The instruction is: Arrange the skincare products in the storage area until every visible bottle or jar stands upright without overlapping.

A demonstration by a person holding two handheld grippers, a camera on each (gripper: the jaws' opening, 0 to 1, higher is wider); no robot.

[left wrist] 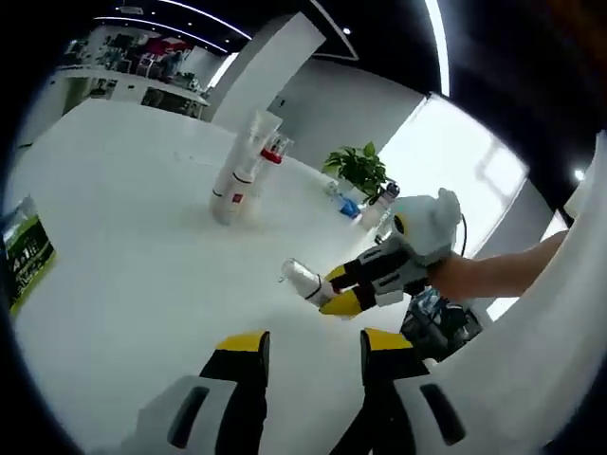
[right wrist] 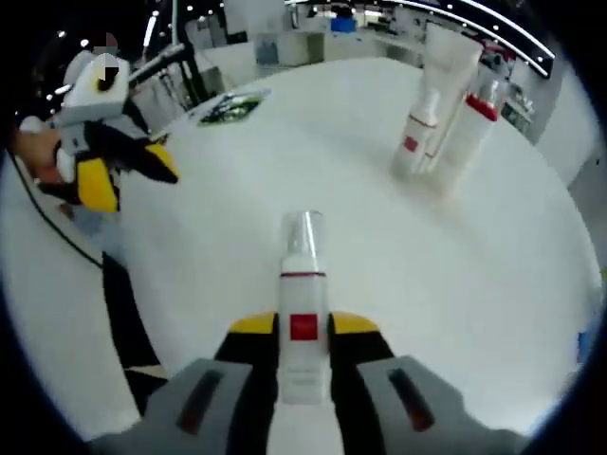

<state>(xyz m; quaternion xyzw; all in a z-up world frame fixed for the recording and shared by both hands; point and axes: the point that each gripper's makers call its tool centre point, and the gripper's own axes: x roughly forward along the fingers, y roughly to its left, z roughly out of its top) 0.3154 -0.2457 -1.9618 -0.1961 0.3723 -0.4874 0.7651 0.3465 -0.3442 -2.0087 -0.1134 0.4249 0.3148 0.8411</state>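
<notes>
My right gripper (right wrist: 303,327) is shut on a white bottle (right wrist: 303,275) with a red label and a clear cap, which points away along the jaws. In the left gripper view that same gripper (left wrist: 334,289) comes in from the right, holding the bottle (left wrist: 302,281) on its side just above the white table (left wrist: 142,284). My left gripper (left wrist: 314,343) stands open with nothing between its yellow tips, a short way in front of the held bottle. A white tube (left wrist: 248,152) and a red-collared bottle (left wrist: 270,156) stand upright together farther back, the tube (right wrist: 432,90) and the bottle (right wrist: 469,128) at upper right in the right gripper view.
A green leaflet (left wrist: 24,251) lies at the table's left edge, the same leaflet (right wrist: 228,106) at the far side in the right gripper view. A potted plant (left wrist: 360,169), a blue item (left wrist: 349,207) and a dark-capped bottle (left wrist: 379,202) stand at the far rim. The left gripper (right wrist: 142,180) hovers by the table edge.
</notes>
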